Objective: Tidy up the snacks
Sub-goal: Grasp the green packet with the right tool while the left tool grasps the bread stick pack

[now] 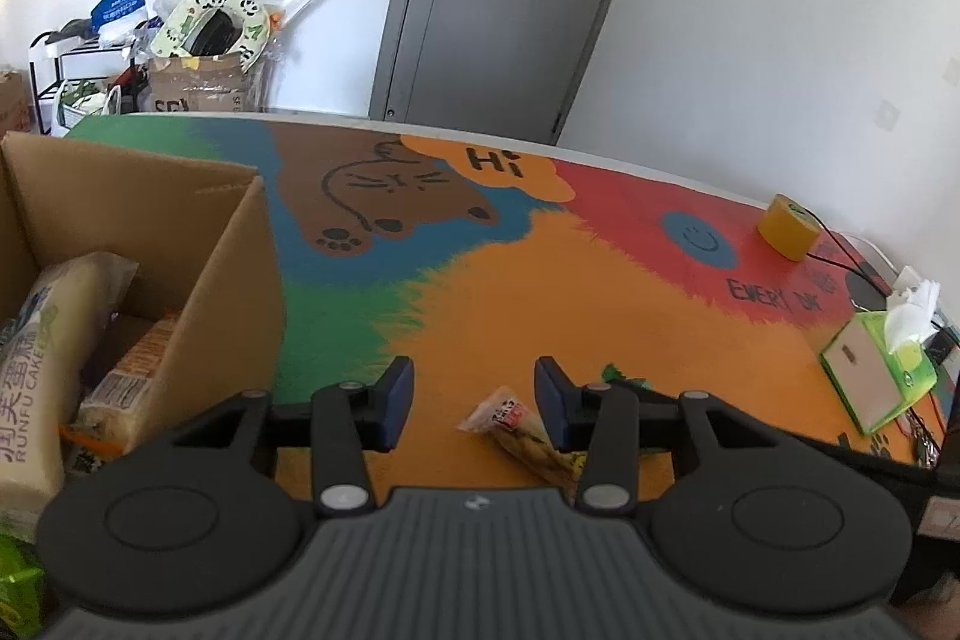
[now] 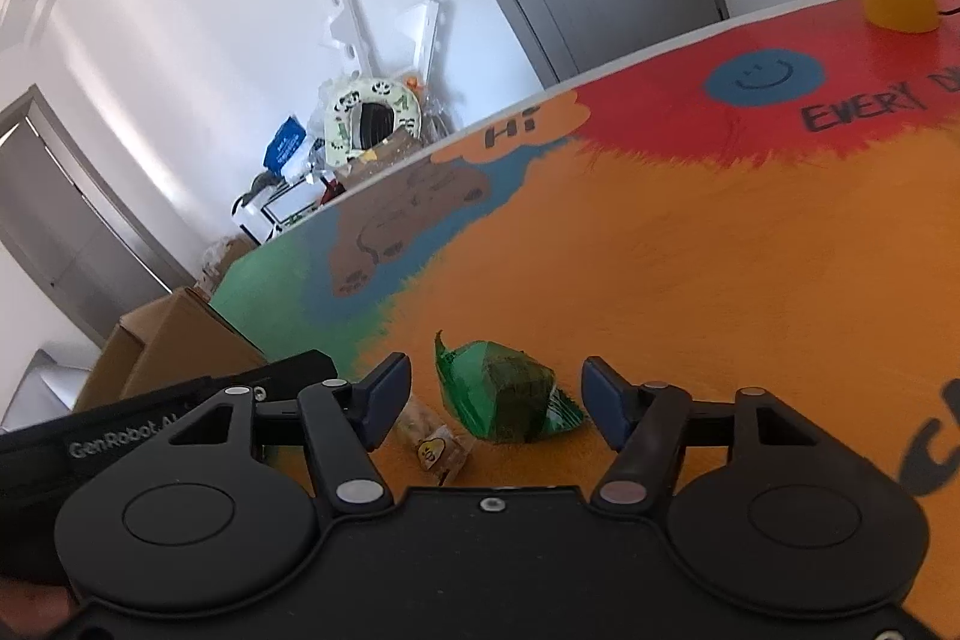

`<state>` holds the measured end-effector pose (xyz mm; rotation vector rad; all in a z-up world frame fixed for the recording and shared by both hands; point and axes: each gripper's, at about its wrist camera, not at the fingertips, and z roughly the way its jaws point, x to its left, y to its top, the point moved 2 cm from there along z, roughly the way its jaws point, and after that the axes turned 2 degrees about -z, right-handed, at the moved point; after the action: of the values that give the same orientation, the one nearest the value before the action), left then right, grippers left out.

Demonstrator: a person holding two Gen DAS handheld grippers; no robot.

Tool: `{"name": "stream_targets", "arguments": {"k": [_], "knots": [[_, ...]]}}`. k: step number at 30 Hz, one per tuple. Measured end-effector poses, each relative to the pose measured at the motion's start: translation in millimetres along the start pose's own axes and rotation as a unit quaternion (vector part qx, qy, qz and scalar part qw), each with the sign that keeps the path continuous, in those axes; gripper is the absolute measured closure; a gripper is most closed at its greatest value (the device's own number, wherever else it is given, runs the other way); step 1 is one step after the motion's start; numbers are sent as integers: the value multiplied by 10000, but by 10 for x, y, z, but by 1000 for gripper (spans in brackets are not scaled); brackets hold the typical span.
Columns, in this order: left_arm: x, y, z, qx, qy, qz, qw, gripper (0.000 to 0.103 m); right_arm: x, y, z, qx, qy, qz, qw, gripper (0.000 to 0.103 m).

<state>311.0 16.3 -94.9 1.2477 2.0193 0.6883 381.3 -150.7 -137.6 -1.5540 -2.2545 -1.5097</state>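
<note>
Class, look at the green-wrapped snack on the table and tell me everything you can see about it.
The green-wrapped snack is a lumpy, roughly pyramid-shaped dark item sealed in shiny translucent green film with crimped ends. It lies on the orange part of the table, between the open fingers of the right gripper, which does not grip it. A small tan snack packet lies beside it.

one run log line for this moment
left hand-held gripper open over tan snack | right hand-held gripper open at green snack | box part-filled

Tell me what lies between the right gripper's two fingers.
In the right wrist view, the right gripper is open, and a green-wrapped snack lies on the mat between its fingers. A small tan snack packet sits by the left finger.
</note>
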Motion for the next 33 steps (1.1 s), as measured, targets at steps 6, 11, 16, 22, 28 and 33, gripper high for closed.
{"name": "stream_targets", "arguments": {"k": [6, 11, 16, 22, 28, 33], "knots": [[-104, -51, 102, 110, 21, 109, 9999, 58, -39, -60, -47, -63, -74, -8, 10000, 64], [-243, -121, 212, 250, 1, 207, 9995, 54, -248, -106, -260, -219, -251, 230, 9992, 65], [-377, -152, 289, 226, 82, 343, 9991, 40, -416, -142, -475, -390, -366, 394, 9978, 65], [-435, -181, 361, 231, 222, 393, 9987, 36, -512, -153, -561, -492, -362, 526, 9967, 65], [-398, -272, 356, 231, 600, 584, 9962, 37, -487, -207, -523, -446, -324, 555, 9969, 65], [-345, -310, 308, 219, 498, 568, 9969, 43, -440, -242, -566, -465, -321, 545, 9969, 65]]}}
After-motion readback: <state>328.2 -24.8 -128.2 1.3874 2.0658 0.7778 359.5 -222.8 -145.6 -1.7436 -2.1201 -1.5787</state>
